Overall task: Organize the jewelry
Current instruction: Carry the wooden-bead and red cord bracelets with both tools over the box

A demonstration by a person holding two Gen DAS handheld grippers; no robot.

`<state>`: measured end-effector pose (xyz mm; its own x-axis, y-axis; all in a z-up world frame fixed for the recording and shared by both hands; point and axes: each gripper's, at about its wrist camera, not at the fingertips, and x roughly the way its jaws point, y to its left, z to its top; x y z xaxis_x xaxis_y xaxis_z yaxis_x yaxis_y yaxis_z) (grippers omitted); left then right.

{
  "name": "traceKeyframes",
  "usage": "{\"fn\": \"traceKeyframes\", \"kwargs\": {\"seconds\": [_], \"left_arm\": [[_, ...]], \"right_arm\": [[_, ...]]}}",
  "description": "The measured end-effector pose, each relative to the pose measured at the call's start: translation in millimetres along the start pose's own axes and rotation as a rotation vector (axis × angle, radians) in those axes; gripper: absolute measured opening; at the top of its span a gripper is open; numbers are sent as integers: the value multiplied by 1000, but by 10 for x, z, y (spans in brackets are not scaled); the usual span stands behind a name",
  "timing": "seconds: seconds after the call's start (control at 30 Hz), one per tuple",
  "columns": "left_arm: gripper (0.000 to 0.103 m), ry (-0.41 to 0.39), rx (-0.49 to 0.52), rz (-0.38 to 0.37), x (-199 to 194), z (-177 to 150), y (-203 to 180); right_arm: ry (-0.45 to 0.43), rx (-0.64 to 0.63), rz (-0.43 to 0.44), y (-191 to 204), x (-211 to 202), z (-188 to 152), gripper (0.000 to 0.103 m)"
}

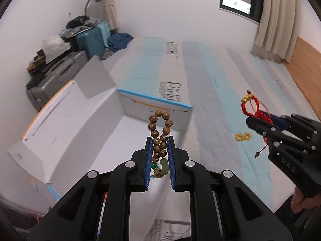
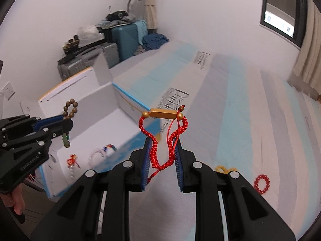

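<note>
My left gripper (image 1: 159,140) is shut on a brown wooden bead bracelet (image 1: 159,128) with green beads at its lower end, held in the air over the open white box (image 1: 66,120). My right gripper (image 2: 163,140) is shut on a red braided cord bracelet (image 2: 170,138) with a gold bar, held above the bed. Each gripper shows in the other view: the right one (image 1: 251,118) with the red bracelet (image 1: 248,105), the left one (image 2: 68,123) with the wooden beads (image 2: 70,108). Inside the box lie a red-orange piece (image 2: 72,160) and a white and blue bracelet (image 2: 103,149).
A yellow bead bracelet (image 1: 243,136) lies on the striped bedsheet (image 1: 216,92), also in the right wrist view (image 2: 222,168). A red bead ring (image 2: 261,183) lies to its right. Suitcases (image 2: 124,38) with clothes stand by the far wall. A wooden headboard (image 1: 305,64) is at right.
</note>
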<state>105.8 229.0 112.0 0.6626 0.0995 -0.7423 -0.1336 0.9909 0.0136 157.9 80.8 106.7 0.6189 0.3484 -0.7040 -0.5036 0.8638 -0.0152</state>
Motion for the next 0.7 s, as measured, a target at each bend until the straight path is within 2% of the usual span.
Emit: {"fn": "traceKeyframes", "kwargs": {"seconds": [0.37,0.5,0.7], "left_arm": [[14,24,-69,47,-186,-171,681],[14,74,-102,49,-116,-270,903],[14,157,-121,50,100,-416,1088]], "right_arm": [[-5,-96,73,866,68,163,21],[12,-131,99,1129,170,175,21],[91,-192,136,1405,405,133,21]]}}
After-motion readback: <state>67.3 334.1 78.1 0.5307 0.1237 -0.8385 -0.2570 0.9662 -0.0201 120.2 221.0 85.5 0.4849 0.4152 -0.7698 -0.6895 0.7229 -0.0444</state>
